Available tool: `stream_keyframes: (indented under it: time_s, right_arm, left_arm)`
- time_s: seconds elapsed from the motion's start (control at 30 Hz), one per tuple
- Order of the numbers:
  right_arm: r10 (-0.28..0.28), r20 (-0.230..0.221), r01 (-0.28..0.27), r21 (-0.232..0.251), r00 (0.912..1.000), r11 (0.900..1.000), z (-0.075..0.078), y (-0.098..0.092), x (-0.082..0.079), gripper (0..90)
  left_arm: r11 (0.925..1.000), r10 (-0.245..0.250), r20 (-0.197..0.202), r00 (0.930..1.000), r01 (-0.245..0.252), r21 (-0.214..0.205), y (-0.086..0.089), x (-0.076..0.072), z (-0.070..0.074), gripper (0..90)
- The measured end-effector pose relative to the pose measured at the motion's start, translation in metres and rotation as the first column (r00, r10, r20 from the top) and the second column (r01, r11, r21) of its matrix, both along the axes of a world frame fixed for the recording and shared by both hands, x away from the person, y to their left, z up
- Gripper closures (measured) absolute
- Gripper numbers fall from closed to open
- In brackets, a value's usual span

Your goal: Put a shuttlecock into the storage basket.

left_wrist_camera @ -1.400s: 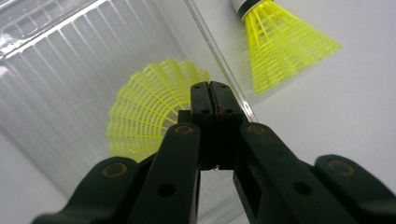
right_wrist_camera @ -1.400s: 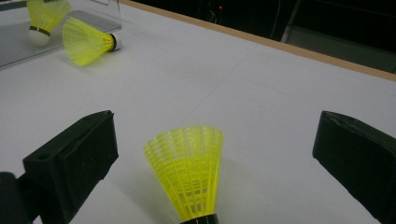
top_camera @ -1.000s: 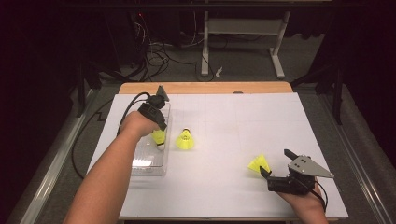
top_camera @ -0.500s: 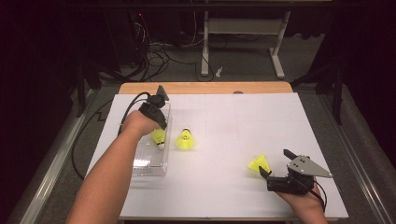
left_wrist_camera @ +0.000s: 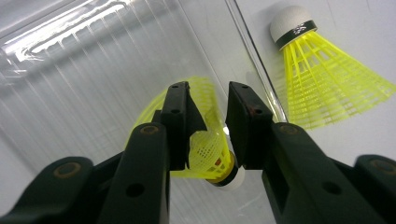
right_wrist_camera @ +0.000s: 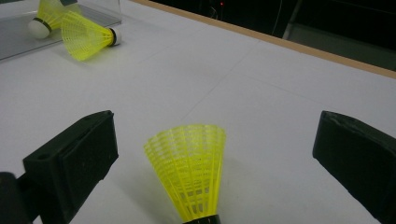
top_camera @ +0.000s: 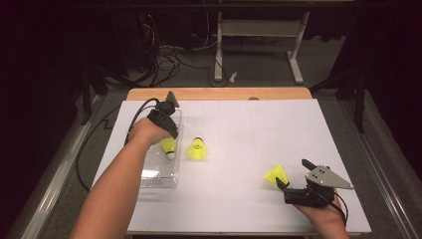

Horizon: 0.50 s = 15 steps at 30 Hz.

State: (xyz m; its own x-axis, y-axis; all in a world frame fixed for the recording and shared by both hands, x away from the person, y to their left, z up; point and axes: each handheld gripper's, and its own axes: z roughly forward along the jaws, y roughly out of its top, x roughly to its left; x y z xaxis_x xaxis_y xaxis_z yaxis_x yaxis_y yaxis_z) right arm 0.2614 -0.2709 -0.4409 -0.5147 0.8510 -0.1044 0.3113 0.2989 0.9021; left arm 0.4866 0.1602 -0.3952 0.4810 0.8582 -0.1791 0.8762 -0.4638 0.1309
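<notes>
Three shuttlecocks: my left gripper (left_wrist_camera: 208, 100) is loosening, jaws just opening, around one shuttlecock (left_wrist_camera: 205, 144) over the clear tray (top_camera: 159, 174); it is perhaps snagging and tipping toward three o'clock. My right gripper (right_wrist_camera: 210, 154) is gaping wide around the standing shuttlecock (right_wrist_camera: 189, 168).

One shuttlecock (top_camera: 169, 147) in the clear box (top_camera: 160, 174) — two (top_camera: 197, 150) (top_camera: 276, 175) rightward, on the table (top_camera: 239, 124)

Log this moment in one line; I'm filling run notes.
left gripper: jaws just opening around yellow plastic shuttlecock over clear plastic box | right gripper: open

Clear box (top_camera: 161, 172) lines table's (top_camera: 298, 129) left edge, walls blocking sideways entry. Loose shuttlecock (top_camera: 196, 149) just beside box's right wall. Second shuttlecock (top_camera: 275, 175) near front-right corner. Centre, far-right corner open for passage.
</notes>
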Motion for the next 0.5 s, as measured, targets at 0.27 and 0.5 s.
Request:
stream_keyframes:
  time_s: [0.27, 0.5]
  right_arm:
    - [-0.001, 0.001, 0.001, 0.001, 1.0000, 1.0000, 0.000, 0.000, 0.000, 0.6]
    - [0.000, 0.006, 0.000, 0.002, 1.0000, 1.0000, 0.001, 0.000, 0.000, 0.6]
  left_arm:
    - [0.9999, 0.012, 0.021, 0.9997, -0.012, 0.007, 0.002, -0.004, 0.011, 62.6]
    - [0.9999, 0.011, 0.034, 0.9993, -0.011, 0.011, 0.003, -0.012, 0.026, 57.4]
